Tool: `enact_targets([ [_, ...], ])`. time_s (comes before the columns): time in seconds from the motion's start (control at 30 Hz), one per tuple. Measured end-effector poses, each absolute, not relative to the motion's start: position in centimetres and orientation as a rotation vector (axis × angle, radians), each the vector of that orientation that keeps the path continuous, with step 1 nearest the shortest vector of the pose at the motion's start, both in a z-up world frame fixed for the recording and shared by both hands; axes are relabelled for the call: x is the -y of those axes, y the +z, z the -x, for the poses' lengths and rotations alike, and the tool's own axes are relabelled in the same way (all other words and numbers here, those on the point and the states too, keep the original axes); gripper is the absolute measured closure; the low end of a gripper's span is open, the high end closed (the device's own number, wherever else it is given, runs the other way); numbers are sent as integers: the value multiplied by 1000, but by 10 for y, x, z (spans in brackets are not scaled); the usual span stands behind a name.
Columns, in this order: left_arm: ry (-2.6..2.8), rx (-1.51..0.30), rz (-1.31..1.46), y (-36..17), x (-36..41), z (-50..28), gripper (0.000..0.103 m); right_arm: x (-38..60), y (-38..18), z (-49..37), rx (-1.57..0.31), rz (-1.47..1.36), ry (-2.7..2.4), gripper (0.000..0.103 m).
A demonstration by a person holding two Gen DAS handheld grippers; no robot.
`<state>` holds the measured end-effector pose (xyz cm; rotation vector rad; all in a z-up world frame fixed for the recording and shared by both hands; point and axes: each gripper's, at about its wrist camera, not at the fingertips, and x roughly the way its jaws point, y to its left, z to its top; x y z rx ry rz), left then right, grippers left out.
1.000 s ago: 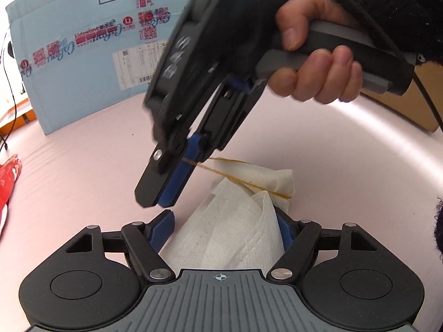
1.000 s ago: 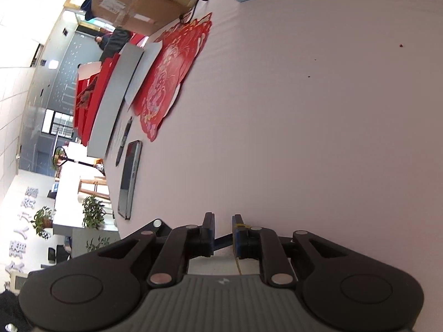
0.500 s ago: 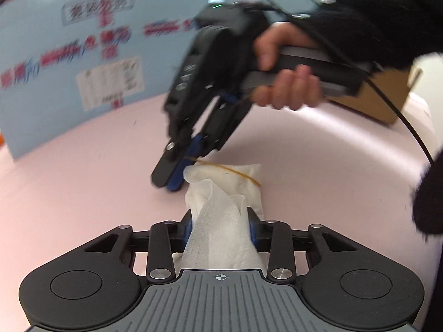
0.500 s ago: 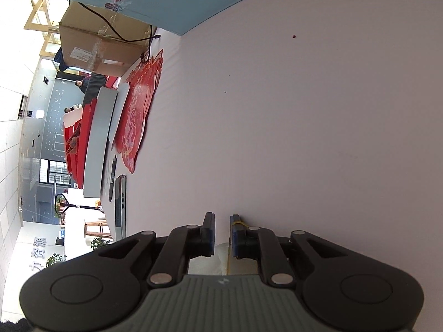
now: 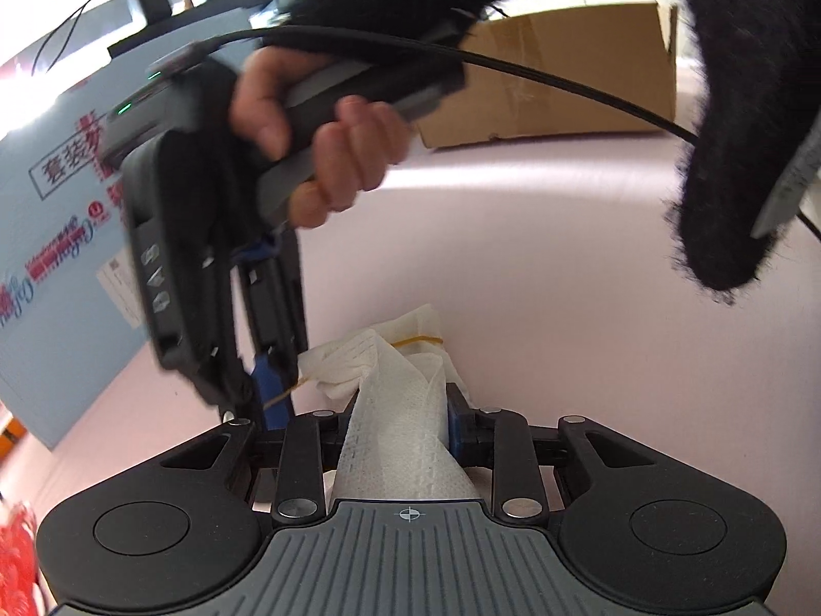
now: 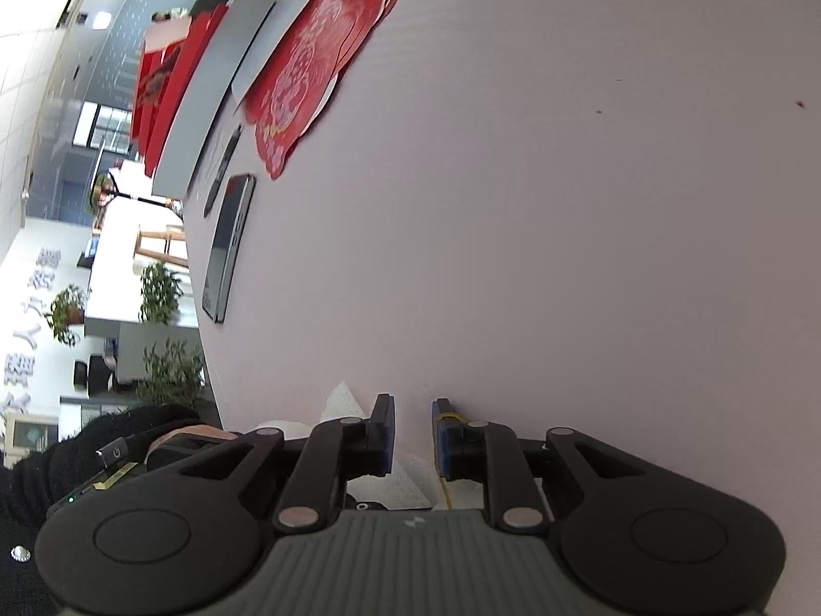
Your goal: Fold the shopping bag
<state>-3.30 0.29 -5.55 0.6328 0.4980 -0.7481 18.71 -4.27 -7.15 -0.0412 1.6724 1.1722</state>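
The white non-woven shopping bag (image 5: 395,385) is rolled into a tight bundle over the pink table (image 5: 564,282). My left gripper (image 5: 397,403) is shut on its near end. A yellow rubber band (image 5: 415,340) circles the bundle's far part and stretches left to my right gripper (image 5: 267,400). That gripper points down just left of the bundle, held by a hand (image 5: 318,143). In the right wrist view the right gripper (image 6: 414,410) shows a narrow open gap. The rubber band (image 6: 451,417) is hooked over its right blue pad. A strip of bag (image 6: 405,477) shows below.
A blue printed carton (image 5: 51,256) stands at the left and a brown cardboard box (image 5: 564,82) at the back. A black fuzzy sleeve (image 5: 728,154) hangs at the right. Red paper cuttings (image 6: 308,77), a phone (image 6: 228,246) and a pen (image 6: 220,174) lie along the table's far edge.
My left gripper closed on the bundle. The right gripper swung from beyond the bundle to close beside its left, drawing the rubber band with it.
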Motion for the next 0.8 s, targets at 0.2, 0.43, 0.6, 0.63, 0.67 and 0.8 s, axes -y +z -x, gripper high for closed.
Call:
enact_targets([
  [0.2, -714, -469, -721, -59, 9, 44, 78, 17, -49, -163, -1679, 294, 1219, 68],
  [0.43, -656, -390, -897, -70, 26, 62, 78, -21, -30, -146, -1699, 862, 1146, 55],
  [0.6, -595, -355, -967, -78, 35, 72, 79, -50, -39, -126, -1734, 1177, 1144, 56],
  [0.63, -581, -350, -977, -80, 37, 73, 79, -56, -40, -121, -1735, 1245, 1140, 57],
  [0.67, -580, -350, -968, -80, 36, 73, 80, -60, -40, -116, -1730, 1297, 1139, 57],
  [0.8, -577, -351, -932, -80, 32, 72, 81, -82, -32, -97, -1621, 1450, 1164, 56],
])
